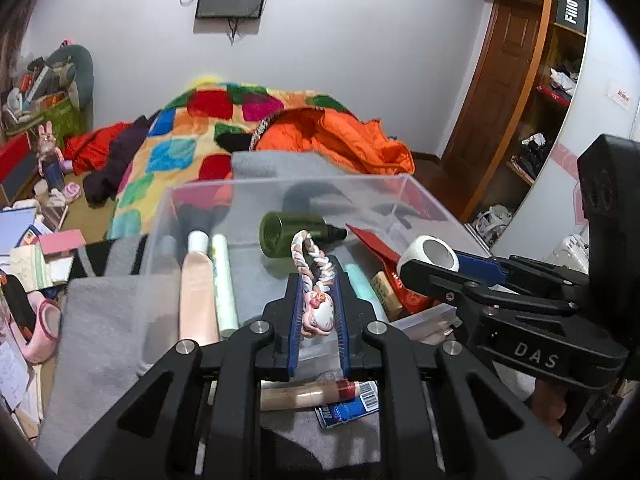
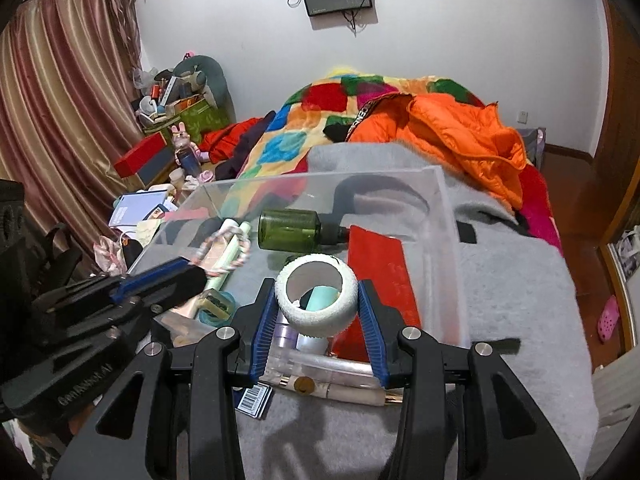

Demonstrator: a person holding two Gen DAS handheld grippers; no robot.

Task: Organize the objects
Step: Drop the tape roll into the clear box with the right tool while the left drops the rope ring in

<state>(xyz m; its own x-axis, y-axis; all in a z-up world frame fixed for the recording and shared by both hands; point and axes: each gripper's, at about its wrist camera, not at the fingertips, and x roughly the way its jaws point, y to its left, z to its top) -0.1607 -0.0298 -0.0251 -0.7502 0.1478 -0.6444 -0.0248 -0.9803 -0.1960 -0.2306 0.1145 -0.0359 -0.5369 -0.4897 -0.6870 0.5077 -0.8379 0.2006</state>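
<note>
My left gripper (image 1: 319, 312) is shut on a pink-and-white braided hair band with a charm (image 1: 318, 280), held above the clear plastic box (image 1: 424, 196). My right gripper (image 2: 318, 314) is shut on a white ring-shaped tape roll (image 2: 318, 304) over the same box (image 2: 448, 216); it shows in the left wrist view (image 1: 430, 254) too. In the box lie a green bottle (image 1: 294, 232), a pink tube (image 1: 196, 296), a pale green tube (image 1: 224, 280), a red packet (image 2: 380, 264) and a teal tube (image 1: 360, 284).
The box stands on a grey blanket (image 2: 512, 280) on a bed with a patchwork quilt (image 1: 180, 140) and an orange jacket (image 2: 460, 136). Small tubes and a barcode packet (image 1: 348, 404) lie in front of the box. Cluttered items (image 1: 28, 264) crowd the left.
</note>
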